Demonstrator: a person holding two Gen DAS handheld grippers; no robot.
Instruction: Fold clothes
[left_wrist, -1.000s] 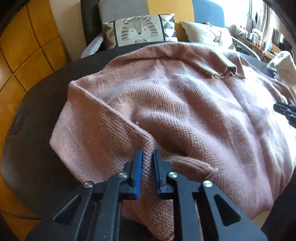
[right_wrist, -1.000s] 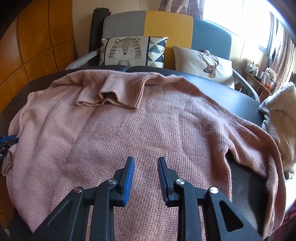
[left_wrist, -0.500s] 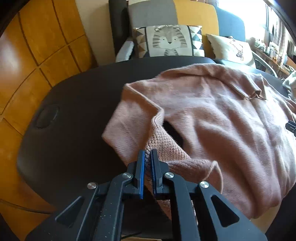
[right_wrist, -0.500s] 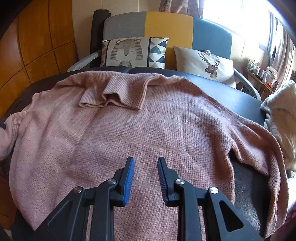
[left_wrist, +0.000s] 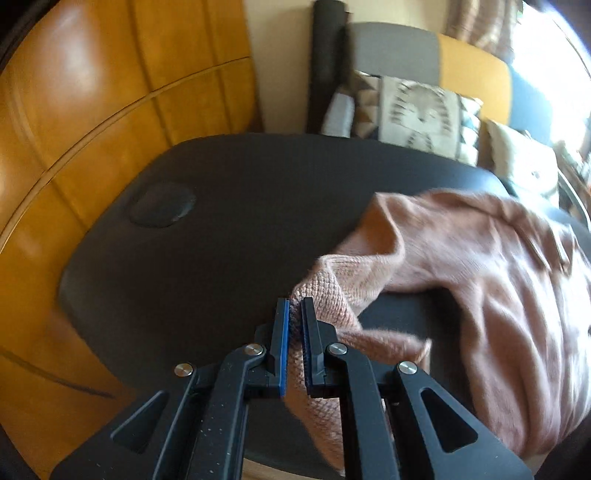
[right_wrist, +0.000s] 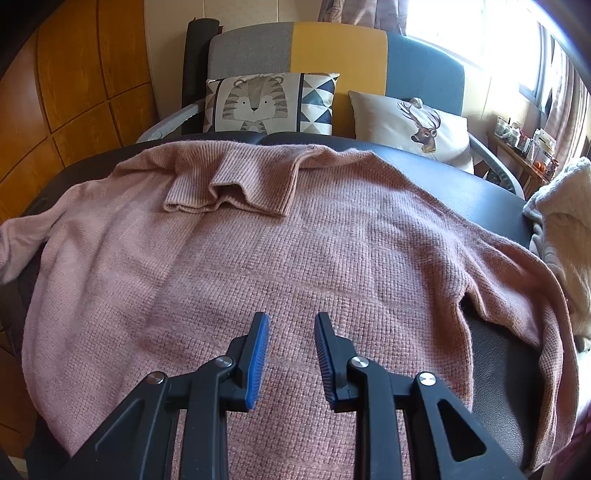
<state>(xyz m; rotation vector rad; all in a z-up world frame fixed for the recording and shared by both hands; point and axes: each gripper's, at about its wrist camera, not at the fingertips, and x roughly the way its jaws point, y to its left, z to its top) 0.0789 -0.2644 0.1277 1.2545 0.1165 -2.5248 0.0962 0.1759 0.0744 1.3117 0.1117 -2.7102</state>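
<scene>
Left wrist view: left gripper (left_wrist: 294, 317) clamped on pink knitted sweater (left_wrist: 480, 280) sleeve, above black padded surface (left_wrist: 221, 240). Right gripper (right_wrist: 291, 334): parted, empty, over sweater body.

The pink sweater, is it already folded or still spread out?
Mostly spread. The pink sweater lies flat across the black table; the left gripper pinches one sleeve.

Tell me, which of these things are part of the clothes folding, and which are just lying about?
Part of the job:
- pink sweater
- left hand-held gripper, clamped on the sweater's sleeve
- right hand-held gripper, open above the sweater
- dark table

Just lying about:
- tiger cushion
- deer cushion
- sofa
- cream knit
</scene>
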